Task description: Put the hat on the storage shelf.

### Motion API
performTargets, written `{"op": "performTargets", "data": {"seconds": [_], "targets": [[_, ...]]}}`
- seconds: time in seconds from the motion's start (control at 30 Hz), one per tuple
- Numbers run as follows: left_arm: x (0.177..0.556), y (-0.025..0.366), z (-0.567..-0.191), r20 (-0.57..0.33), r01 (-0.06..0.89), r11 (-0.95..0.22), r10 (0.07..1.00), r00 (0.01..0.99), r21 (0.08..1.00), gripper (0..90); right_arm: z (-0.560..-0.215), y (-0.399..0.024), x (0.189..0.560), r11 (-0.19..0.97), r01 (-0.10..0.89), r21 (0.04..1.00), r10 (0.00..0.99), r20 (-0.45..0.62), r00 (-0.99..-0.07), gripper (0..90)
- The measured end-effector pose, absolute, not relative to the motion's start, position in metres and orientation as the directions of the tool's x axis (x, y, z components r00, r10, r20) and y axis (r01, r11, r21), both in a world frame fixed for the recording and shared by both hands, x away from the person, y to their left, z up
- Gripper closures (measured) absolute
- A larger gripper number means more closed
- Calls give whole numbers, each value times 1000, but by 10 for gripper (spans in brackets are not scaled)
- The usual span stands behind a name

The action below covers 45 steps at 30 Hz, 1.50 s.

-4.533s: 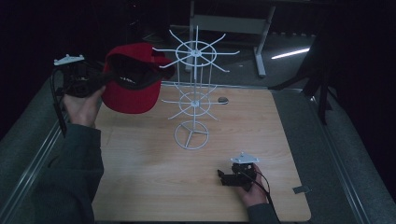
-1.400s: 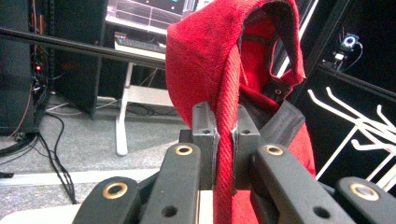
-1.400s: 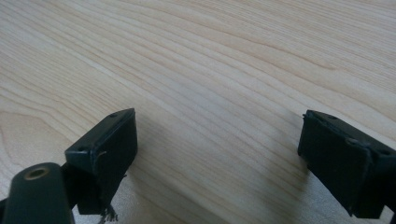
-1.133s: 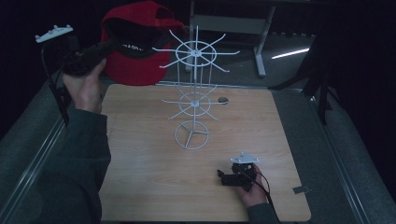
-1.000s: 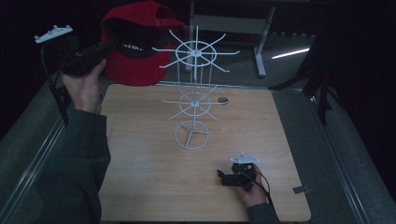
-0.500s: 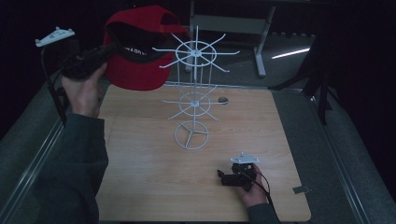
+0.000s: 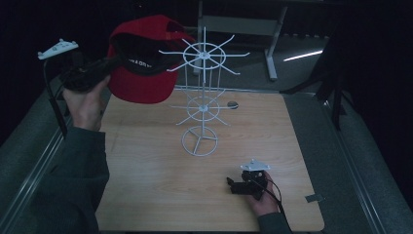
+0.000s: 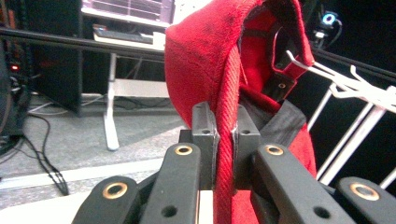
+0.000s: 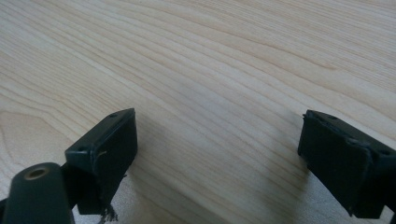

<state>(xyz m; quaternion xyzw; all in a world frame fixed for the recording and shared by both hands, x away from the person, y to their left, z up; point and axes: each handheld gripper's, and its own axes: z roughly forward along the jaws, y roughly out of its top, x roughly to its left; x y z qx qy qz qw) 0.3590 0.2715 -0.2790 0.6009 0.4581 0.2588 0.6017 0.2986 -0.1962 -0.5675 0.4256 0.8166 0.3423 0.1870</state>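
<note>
up high, left gripper (image 8: 225, 135) jaws clamped on red fabric cap (image 7: 141, 61), perhaps touching white wire rack (image 7: 202, 97); right gripper (image 9: 219, 154) jaws apart.

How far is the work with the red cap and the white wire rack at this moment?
Done: the left gripper is shut on the red cap and holds it up at the top arms of the white wire rack. One hook pokes inside the cap. Left: releasing it. The right gripper rests open on the table.

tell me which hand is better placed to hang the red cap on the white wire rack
Left. Its tool is shut on the red cap, raised beside the rack's top prongs. The right tool lies open and low on the table.
</note>
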Motion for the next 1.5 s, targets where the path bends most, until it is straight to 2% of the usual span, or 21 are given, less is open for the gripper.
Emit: {"op": "performTargets", "data": {"seconds": [0.23, 0.77, 1.0, 1.5], "targets": [[356, 264, -285, -192, 242, 86, 870, 455, 966, 843, -568, -196, 299, 404, 567, 718, 823, -15, -568, 117], [356, 250, -303, -160, 281, 29, 876, 456, 959, 835, -568, -196, 299, 402, 567, 719, 823, -14, -567, 117], [358, 250, -314, -177, 311, 33, 877, 447, 950, 833, -568, -196, 299, 402, 567, 718, 824, -14, -567, 117], [358, 237, -320, -122, 325, -49, 866, 484, 944, 768, -568, -196, 299, 403, 567, 718, 824, -15, -567, 117]]}}
